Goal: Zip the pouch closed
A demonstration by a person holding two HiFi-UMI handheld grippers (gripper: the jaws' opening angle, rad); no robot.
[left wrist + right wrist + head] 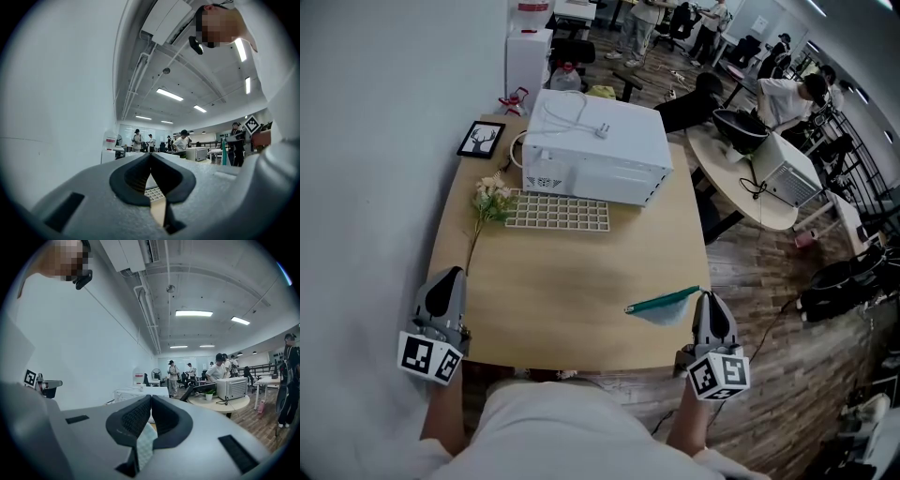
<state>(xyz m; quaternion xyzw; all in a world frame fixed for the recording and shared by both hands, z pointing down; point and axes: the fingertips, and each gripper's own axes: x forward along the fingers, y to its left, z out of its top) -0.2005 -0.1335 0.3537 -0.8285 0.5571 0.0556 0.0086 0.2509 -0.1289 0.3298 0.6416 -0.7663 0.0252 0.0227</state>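
The pouch [661, 302] is pale and see-through with a teal zipper edge. It hangs over the front right corner of the wooden table [572, 291]. My right gripper [705, 300] is shut on its right end, and in the right gripper view the pale mesh of the pouch [144, 446] shows between the closed jaws of the right gripper [151, 399]. My left gripper [443, 281] stays at the table's front left corner, far from the pouch. In its own view the left gripper [150, 157] is shut with nothing in it. The teal edge of the pouch [224, 152] shows far off at the right.
A white box-shaped appliance [595, 145] with a cord on top stands at the back of the table. In front of it lies a white grid tray [558, 212], with a flower sprig [490, 199] to its left. A small picture frame [480, 139] leans near the wall. A round table [741, 183] and several people are at right.
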